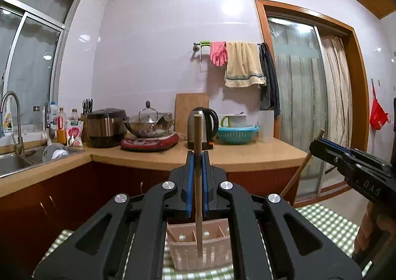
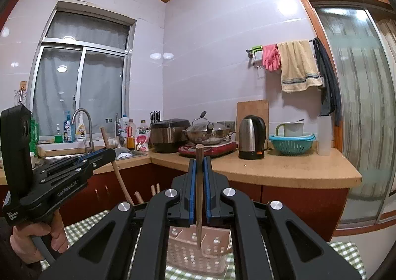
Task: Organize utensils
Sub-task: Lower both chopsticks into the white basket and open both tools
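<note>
Left tool [image 1: 198, 156] first, closest of all: black arms and blue pads, squeezed tight on one wooden chopstick [image 1: 198, 181]. Holds it straight up and down with the thin end low, most likely so as to drop it neatly into a slot and not across the top. Same story for the right tool [image 2: 199, 163]: shut tight on a second chopstick [image 2: 199, 193], also upright, also thin end down. Both tools side by side, near but not touching, each pointing flat toward the kitchen wall. Held by a hand [image 2: 37, 238] wrapped round the left handle. Just under both thin ends, a pink basket [image 1: 198, 250] with little walls inside making a few slots, and small holes in the floor and sides, surely for letting water drip out. Looks empty in the slots on show, with no spoon or fork to be seen. Cannot tell whether the tips sit inside a slot or hang just above. Three more stick ends [image 2: 154, 189] poking up behind the right tool's arm, maybe standing in the basket's far side, but hidden too much to be sure. Under the basket, a green checked cloth [image 1: 334, 225] spread over the desk [image 1: 321, 208], probably to keep it clean and stop sliding. Seems like the putting-away step, not yet finished, with both chopsticks gripped.
</note>
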Available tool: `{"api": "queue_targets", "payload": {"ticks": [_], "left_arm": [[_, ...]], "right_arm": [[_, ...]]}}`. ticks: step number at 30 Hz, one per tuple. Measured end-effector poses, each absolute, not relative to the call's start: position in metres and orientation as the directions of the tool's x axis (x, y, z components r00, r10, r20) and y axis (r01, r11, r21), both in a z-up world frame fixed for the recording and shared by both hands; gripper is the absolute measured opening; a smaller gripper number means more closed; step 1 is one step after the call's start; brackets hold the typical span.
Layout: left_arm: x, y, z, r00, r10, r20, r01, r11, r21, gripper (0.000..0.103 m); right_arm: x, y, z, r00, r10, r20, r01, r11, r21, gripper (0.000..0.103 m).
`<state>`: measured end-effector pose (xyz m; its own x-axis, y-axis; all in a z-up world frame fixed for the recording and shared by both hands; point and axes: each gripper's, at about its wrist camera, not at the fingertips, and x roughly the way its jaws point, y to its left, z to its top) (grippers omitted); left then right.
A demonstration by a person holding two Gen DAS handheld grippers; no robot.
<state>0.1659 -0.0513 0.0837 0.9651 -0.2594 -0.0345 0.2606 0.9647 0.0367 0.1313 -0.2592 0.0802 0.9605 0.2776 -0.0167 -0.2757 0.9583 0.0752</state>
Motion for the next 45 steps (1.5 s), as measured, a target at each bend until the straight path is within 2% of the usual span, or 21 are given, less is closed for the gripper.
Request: {"api": "queue_targets", "payload": {"ticks": [6,12,29,45], "left_arm": [[0.194,-0.057,0.089,0.969,-0.246,-0.003,0.246,0.968,0.047,0.007],[0.221,-0.06,0.077,0.974,-0.226,-0.012,0.226,0.972,0.062,0.007],[0.269,-0.047,0.003,0.963,-0.209,-0.17,0.212,0.977,-0.001,0.007],[0.278,-0.042,-0.03,0.955,-0.166,-0.246,0.171,0.985,-0.003,0.008]], "right_arm": [[0.154,-0.257,0.08,0.964,0.265,-0.01,-0.264,0.963,0.058,0.007],[0.174,-0.255,0.069,0.966,0.256,-0.025,-0.254,0.966,0.049,0.007],[0.219,-0.246,0.012,0.952,0.251,-0.172,-0.242,0.968,0.071,0.007],[0.227,-0.24,-0.004,0.945,0.248,-0.214,-0.238,0.969,0.071,0.007]]}}
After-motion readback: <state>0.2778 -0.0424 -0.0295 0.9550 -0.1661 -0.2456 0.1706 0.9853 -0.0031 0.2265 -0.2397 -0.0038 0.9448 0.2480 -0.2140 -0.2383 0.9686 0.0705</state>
